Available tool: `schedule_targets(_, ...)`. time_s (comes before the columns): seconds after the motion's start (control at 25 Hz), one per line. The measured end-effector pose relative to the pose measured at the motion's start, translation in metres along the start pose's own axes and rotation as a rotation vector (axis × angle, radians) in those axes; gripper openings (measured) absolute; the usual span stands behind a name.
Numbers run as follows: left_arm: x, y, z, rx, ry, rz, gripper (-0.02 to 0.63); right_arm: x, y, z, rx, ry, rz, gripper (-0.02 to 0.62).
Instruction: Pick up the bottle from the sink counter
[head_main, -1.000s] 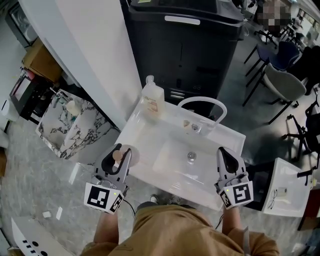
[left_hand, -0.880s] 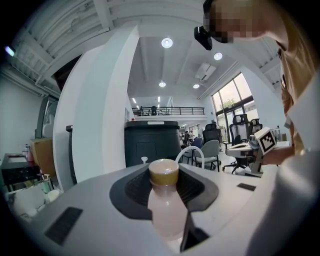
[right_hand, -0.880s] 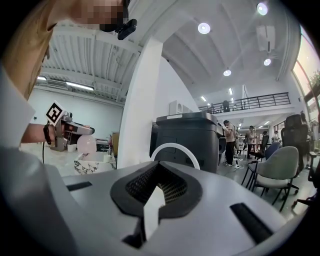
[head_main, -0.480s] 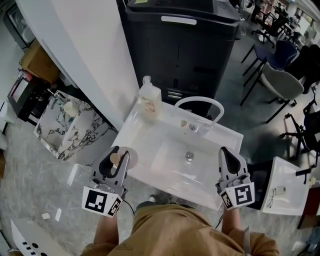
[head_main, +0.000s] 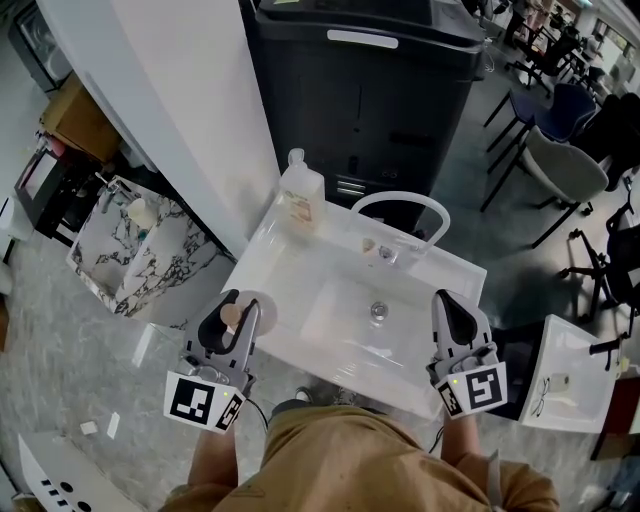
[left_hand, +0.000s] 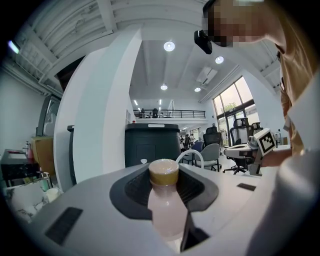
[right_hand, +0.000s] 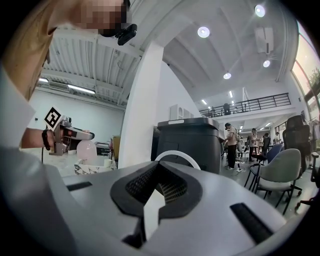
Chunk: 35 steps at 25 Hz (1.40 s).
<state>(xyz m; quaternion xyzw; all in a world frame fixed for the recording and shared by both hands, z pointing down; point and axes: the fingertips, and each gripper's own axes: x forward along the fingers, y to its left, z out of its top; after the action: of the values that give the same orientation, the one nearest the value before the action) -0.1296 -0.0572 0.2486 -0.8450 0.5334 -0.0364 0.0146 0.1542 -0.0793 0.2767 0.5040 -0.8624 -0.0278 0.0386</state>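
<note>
A small pale pink bottle (left_hand: 165, 212) with a tan cap (head_main: 232, 315) stands upright between the pads of my left gripper (head_main: 233, 322), which is shut on it. It is held over the front left corner of the white sink counter (head_main: 283, 262). In the right gripper view the same bottle (right_hand: 86, 149) shows far left, in the left gripper (right_hand: 64, 136). My right gripper (head_main: 451, 318) hangs over the counter's front right corner, its jaws together with nothing between them. From the left gripper view the right gripper (left_hand: 261, 148) shows at the right.
A clear soap dispenser (head_main: 301, 196) stands at the counter's back left, by a white wall. A white arched faucet (head_main: 401, 205) rises behind the basin with its drain (head_main: 378, 312). A black cabinet (head_main: 365, 90) stands behind, a marbled bin (head_main: 140, 255) to the left, and office chairs (head_main: 565, 165) to the right.
The left gripper with the bottle drew slightly toward the person; since half a second ago both grippers have held nearly still.
</note>
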Motion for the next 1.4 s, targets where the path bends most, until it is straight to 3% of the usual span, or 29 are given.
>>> schedule_targets(1.4, -0.012, 0.013, -0.002, -0.02, -0.026, -0.014, 0.123, 0.013, 0.033, 0.005, -0.051, 0.018, 0.041, 0.003)
